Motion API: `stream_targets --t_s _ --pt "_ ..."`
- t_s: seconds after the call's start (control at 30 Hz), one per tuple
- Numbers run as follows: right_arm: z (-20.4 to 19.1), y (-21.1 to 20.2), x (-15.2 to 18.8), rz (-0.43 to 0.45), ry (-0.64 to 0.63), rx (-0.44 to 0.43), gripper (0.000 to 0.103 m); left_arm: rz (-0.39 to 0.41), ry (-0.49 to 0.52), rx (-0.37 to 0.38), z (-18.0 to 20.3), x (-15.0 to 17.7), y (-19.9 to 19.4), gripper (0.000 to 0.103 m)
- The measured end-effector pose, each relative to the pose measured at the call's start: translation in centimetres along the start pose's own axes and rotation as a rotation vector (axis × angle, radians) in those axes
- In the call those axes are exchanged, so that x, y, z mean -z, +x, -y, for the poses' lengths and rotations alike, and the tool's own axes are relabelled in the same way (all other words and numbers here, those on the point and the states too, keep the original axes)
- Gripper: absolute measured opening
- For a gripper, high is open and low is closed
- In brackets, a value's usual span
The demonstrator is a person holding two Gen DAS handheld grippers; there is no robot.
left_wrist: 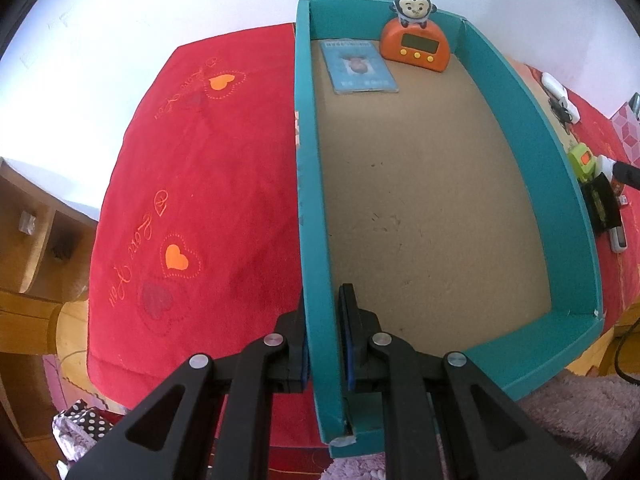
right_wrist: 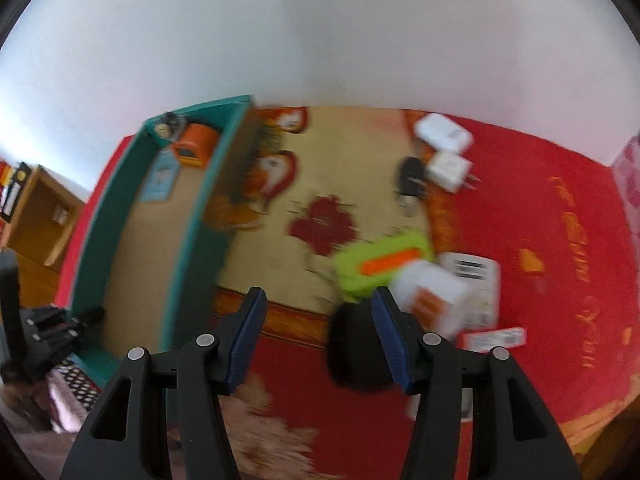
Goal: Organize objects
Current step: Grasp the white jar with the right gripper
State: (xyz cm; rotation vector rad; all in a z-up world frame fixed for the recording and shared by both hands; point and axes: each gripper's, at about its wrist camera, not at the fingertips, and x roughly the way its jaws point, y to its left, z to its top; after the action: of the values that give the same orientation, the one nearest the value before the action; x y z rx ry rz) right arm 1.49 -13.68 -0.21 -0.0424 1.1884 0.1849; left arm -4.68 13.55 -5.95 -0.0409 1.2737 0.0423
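Box-steadying is what the left gripper point(left_wrist: 323, 336) is doing right now: its jaws are clamped shut on the near end of the teal cardboard box's point(left_wrist: 568, 216) left wall, one finger outside, one inside, pointing steeply down. Inside, at the far end, a monkey-topped orange clock point(left_wrist: 416, 42) and a blue card point(left_wrist: 362, 66) are already sitting. The right gripper point(right_wrist: 318, 334) is hanging over the red cloth point(right_wrist: 532, 208) to the right of the box, also tilted steeply down, with its jaws standing roughly half open and nothing between the pads; that view is blurry, so it's probably mid-sweep. Leftover stuff is lying outside the box: a lime-green gadget with an orange stripe point(right_wrist: 380, 264), two white chargers point(right_wrist: 442, 134), a white box with a barcode point(right_wrist: 476, 276) and something black point(right_wrist: 356, 356) just under the right finger. Best bet, probably: settle over one item first, straddle it across its narrow side, and not clip the neighbours, since they're lying packed close together. Left one should just be holding firm so the box isn't sliding.
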Motion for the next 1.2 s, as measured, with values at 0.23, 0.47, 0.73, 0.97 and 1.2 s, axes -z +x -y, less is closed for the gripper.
stream_targets --t_s 0.23,0.47,0.73,0.97,1.2 --pt "0.4 0.5 -1.4 -0.071 -0.265 0.119 0.056 0.004 -0.012 -0.004 0.2 -0.1 0.2 0.011" --pt "0.3 1.2 -2.2 -0.152 -0.421 0.101 0.056 0.017 -0.022 -0.009 0.2 0.4 0.0 0.011" --pt "1.0 2.8 -1.7 -0.267 -0.562 0.136 0.056 0.024 -0.032 -0.005 -0.1 0.8 -0.3 0.011" --pt "1.4 5.7 -2.1 -0.351 -0.597 0.173 0.047 0.024 -0.033 -0.005 -0.1 0.8 -0.3 0.011" --pt "2.0 4.5 -3.9 -0.262 -0.446 0.076 0.042 0.021 -0.032 -0.006 -0.2 0.9 -0.3 0.011"
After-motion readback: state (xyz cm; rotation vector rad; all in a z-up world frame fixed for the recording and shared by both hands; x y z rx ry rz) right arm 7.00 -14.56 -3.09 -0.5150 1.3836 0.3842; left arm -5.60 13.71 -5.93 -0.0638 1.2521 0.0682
